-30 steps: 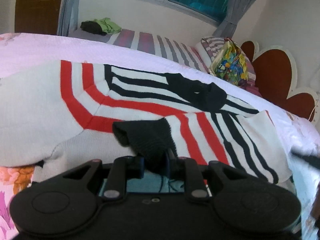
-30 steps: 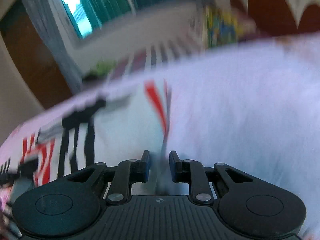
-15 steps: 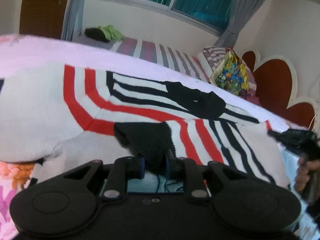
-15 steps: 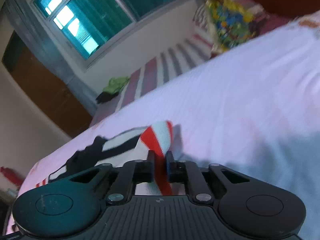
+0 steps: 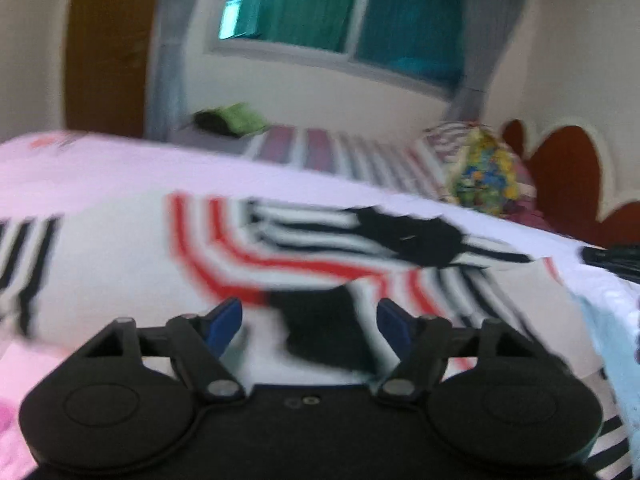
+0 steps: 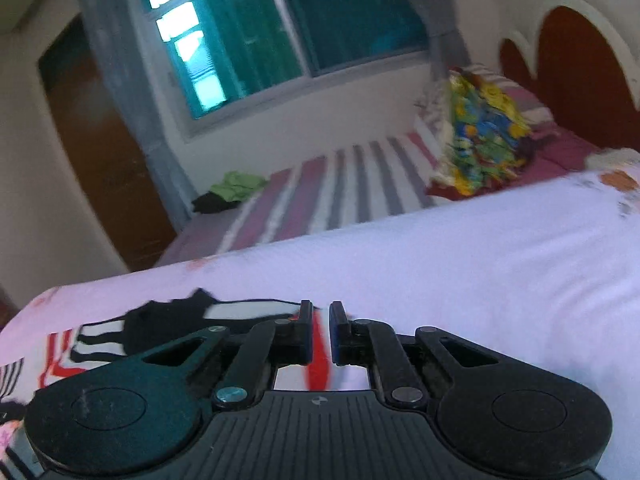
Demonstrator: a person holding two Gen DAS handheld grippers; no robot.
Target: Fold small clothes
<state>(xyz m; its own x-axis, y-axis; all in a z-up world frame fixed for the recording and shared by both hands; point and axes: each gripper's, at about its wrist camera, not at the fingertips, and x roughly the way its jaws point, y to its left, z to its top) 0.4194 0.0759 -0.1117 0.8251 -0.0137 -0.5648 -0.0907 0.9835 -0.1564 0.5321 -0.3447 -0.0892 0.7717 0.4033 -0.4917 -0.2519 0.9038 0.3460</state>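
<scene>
A small white sweater [image 5: 120,264] with red and black stripes lies spread on the pink bed sheet [image 5: 80,168]. Its black cuff [image 5: 320,328] lies between the fingers of my left gripper [image 5: 310,314], which is open and no longer grips it. The view is blurred. In the right wrist view my right gripper [image 6: 320,312] is nearly closed on the sweater's red-striped edge [image 6: 318,360], low over the bed. The sweater's black collar [image 6: 160,320] shows to the left.
A second bed with a striped sheet [image 6: 320,192] stands behind, with a green and black cloth pile [image 6: 228,192] and a colourful bag [image 6: 480,136] on it. A red and white headboard [image 6: 576,56] is at the right. The window and a brown door are beyond.
My left gripper has opened and let go of the black cuff, and it has pulled back a little. My right gripper has lowered toward the bed, still holding the red-striped edge.
</scene>
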